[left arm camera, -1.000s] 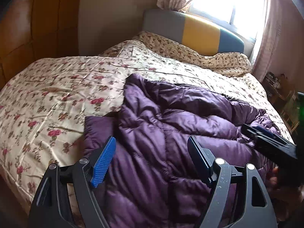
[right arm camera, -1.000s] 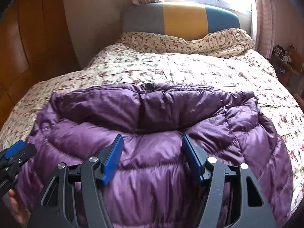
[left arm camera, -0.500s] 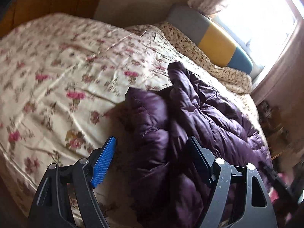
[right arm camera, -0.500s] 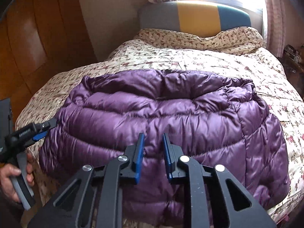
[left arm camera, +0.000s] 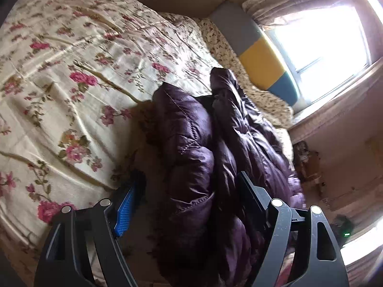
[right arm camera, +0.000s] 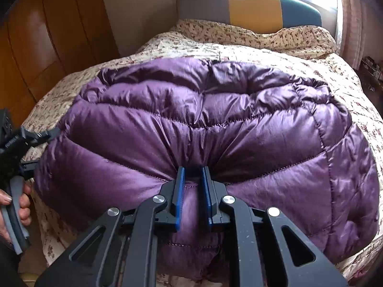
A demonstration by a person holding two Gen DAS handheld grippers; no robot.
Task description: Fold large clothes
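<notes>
A purple quilted down jacket (right arm camera: pixel 191 110) lies spread across the floral bed cover (right arm camera: pixel 239 47). My right gripper (right arm camera: pixel 192 171) is at the jacket's near hem. Its jaws are closing, and a fold of fabric is pinched between the blue pads, with puckers fanning out from them. In the left wrist view, the jacket (left arm camera: pixel 191 131) shows edge-on as a bunched ridge. My left gripper (left arm camera: pixel 189 191) stands open astride the jacket's left edge, its pads clear of the fabric. The same left gripper (right arm camera: pixel 40 148) shows at the far left of the right wrist view, held by a hand (right arm camera: pixel 21 205).
A grey, yellow and teal headboard (right arm camera: pixel 253 12) stands under a bright window at the far end. Wooden wardrobe panels (right arm camera: pixel 36 47) run along the left of the bed. A cluttered stand (left arm camera: pixel 308 167) sits by the bed's right side. Floral bed cover (left arm camera: pixel 71 71) stretches left of the jacket.
The right jaws came together on the jacket's near hem and moved lower. The left gripper swung over to the jacket's left edge, rolling and dropping closer to the bed, still open.
</notes>
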